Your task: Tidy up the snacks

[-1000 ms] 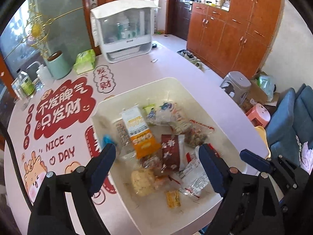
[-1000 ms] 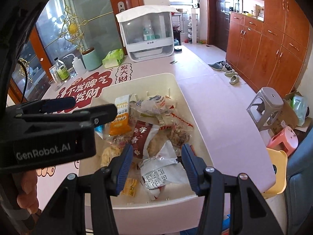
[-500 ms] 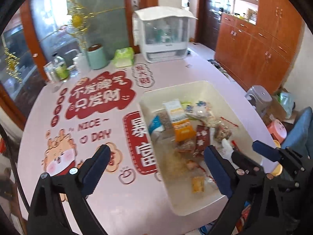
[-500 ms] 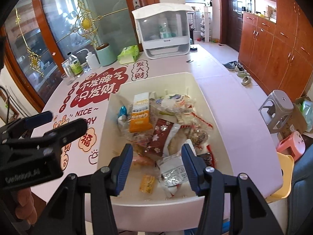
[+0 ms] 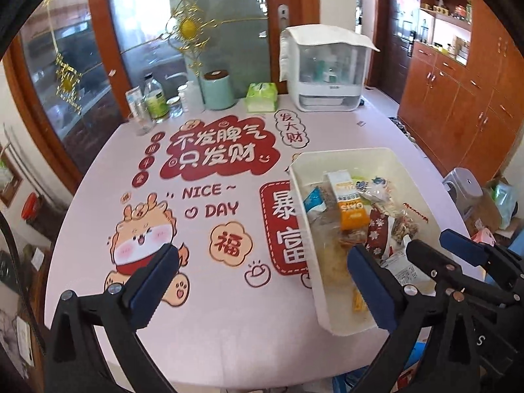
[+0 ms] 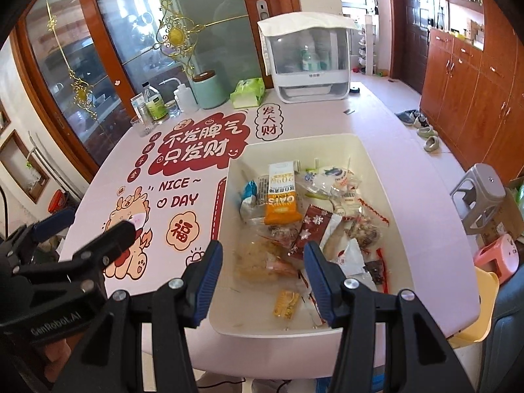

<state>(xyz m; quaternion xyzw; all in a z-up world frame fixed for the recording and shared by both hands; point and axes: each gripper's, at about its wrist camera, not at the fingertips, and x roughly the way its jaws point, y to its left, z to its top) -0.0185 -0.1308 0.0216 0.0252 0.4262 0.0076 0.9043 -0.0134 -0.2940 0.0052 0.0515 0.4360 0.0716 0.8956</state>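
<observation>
Hovering with both jaws spread and empty: left hand-held gripper [image 5: 262, 281] over pink tabletop [image 5: 213, 311] beside white bin [image 6: 294, 140], right hand-held gripper [image 6: 262, 271] above bin's near end; snacks [image 6: 281, 203] piled inside bin.

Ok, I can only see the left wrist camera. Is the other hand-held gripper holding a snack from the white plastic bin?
Observer: No. The right wrist view shows the right hand-held gripper open and empty, above the near end of the white plastic bin.
Child: What's hiding behind it in my picture?
Observer: A small dark packet with red edges, lying near the bin's right wall.
</observation>
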